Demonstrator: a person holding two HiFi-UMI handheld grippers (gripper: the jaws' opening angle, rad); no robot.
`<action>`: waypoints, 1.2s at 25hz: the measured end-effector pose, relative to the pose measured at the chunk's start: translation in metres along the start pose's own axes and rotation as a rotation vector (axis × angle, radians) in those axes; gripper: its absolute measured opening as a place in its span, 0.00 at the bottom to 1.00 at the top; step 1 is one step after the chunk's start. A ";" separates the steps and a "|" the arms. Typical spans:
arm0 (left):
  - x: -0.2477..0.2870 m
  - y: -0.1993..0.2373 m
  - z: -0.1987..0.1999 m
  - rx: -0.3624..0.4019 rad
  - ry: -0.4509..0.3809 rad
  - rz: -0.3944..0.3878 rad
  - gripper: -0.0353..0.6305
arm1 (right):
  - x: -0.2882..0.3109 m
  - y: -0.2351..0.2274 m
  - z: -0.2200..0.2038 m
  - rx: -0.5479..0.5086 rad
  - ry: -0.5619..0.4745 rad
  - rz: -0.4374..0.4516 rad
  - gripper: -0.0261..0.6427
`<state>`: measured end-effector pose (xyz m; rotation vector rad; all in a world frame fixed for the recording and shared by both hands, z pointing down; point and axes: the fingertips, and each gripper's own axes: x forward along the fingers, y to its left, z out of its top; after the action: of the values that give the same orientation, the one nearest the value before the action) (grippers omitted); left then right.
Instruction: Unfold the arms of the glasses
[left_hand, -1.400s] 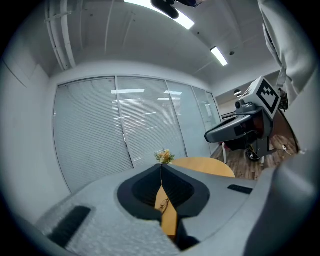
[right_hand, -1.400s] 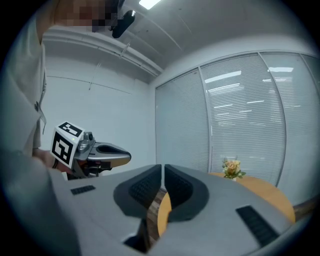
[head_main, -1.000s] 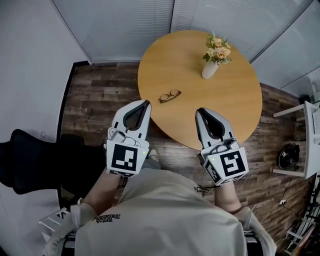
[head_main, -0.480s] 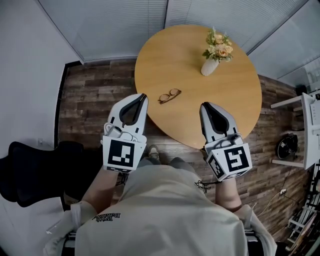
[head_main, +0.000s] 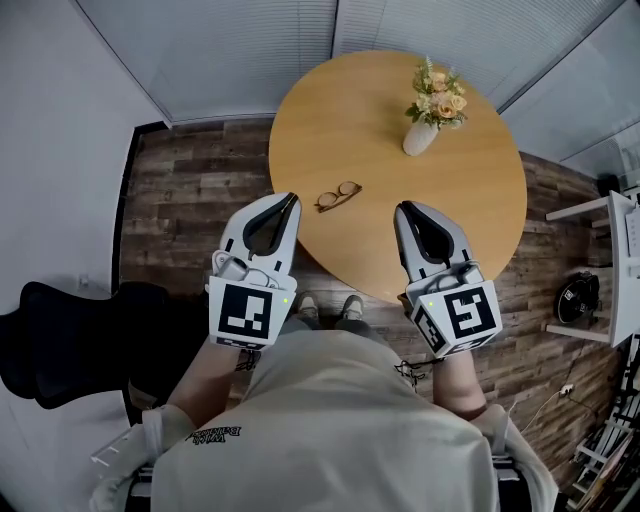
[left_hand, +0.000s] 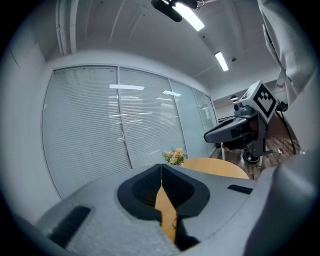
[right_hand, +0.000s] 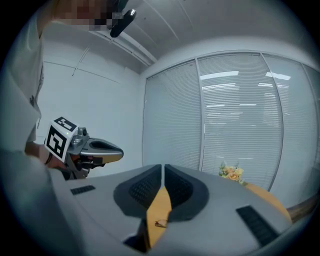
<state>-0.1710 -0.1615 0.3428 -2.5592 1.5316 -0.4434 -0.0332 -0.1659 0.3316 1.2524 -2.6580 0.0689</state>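
**Two closed grippers short of one pair of glasses**

Nearest is the person's pale shirt (head_main: 330, 420), with two forearms reaching out from it, one gripper in each hand. Each gripper carries one marker cube. Between the forearms, two shoes (head_main: 328, 307) stand on the dark plank floor (head_main: 180, 200).

The left gripper (head_main: 295, 197) has its two jaws pressed together at the tips, with nothing between them. Its tip hangs over the floor just off the near left edge of the table. The right gripper (head_main: 400, 207) also has its jaws drawn together, with only a hairline showing between the tips, and it holds nothing. Its tip sits over the table's near edge.

The one round wooden table (head_main: 480, 220) lies just beyond. The single pair of glasses (head_main: 339, 194) rests on its near left part, between the two gripper tips and a little farther off, touching neither. How its arms lie is too small to tell.

Farther and to the right, one white vase (head_main: 420, 138) of pale flowers stands upright on the table, well apart from the glasses.

One black chair (head_main: 60, 335) sits at the near left. White blinds (head_main: 250, 50) close the far side.
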 end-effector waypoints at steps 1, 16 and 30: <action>0.001 0.001 0.000 0.000 0.003 0.006 0.09 | 0.001 -0.002 0.000 0.000 -0.001 0.005 0.10; 0.036 -0.002 -0.003 0.015 0.059 0.023 0.09 | 0.017 -0.032 -0.014 0.037 0.021 0.046 0.10; 0.104 -0.017 -0.062 0.016 0.184 -0.040 0.09 | 0.053 -0.064 -0.060 0.073 0.090 0.048 0.10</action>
<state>-0.1300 -0.2422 0.4255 -2.6040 1.5278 -0.7112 -0.0069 -0.2392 0.3978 1.1770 -2.6303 0.2260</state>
